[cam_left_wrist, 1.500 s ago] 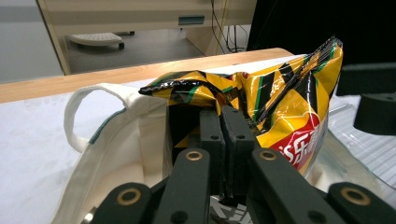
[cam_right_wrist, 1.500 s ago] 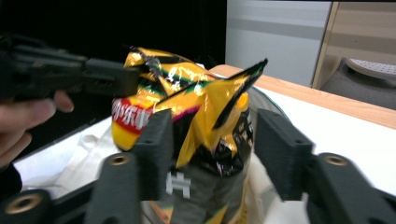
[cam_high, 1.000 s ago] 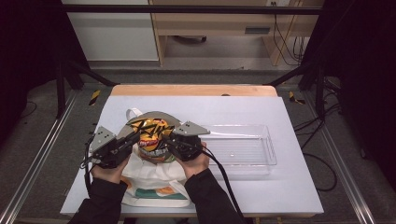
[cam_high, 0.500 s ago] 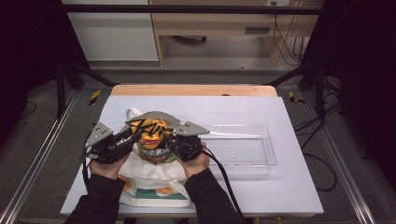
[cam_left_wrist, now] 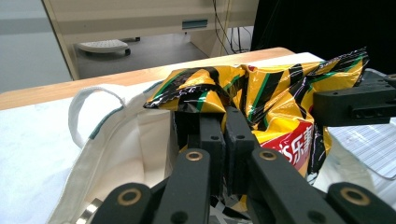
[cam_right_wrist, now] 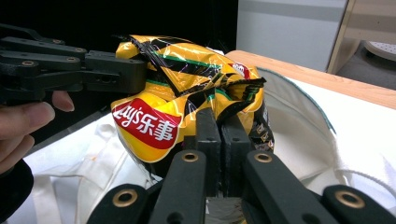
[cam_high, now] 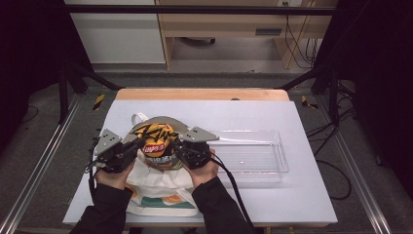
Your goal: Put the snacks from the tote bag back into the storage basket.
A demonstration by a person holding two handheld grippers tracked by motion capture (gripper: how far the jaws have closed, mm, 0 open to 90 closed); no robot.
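In the left gripper view, the left gripper (cam_left_wrist: 223,140) rose from the bottom centre of the frame with its two black jaws pressed together on a crumpled edge of the yellow and black chip bag (cam_left_wrist: 275,100), which filled the middle and right. A white cloth bag (cam_left_wrist: 126,140) with a loop handle spread across the lower left beneath it. The other gripper (cam_left_wrist: 355,105) reached in from the right edge, touching the chip bag, and a wooden table edge (cam_left_wrist: 56,91) crossed the upper left.

Chip bag (cam_high: 155,141) slightly higher above tote (cam_high: 160,187).
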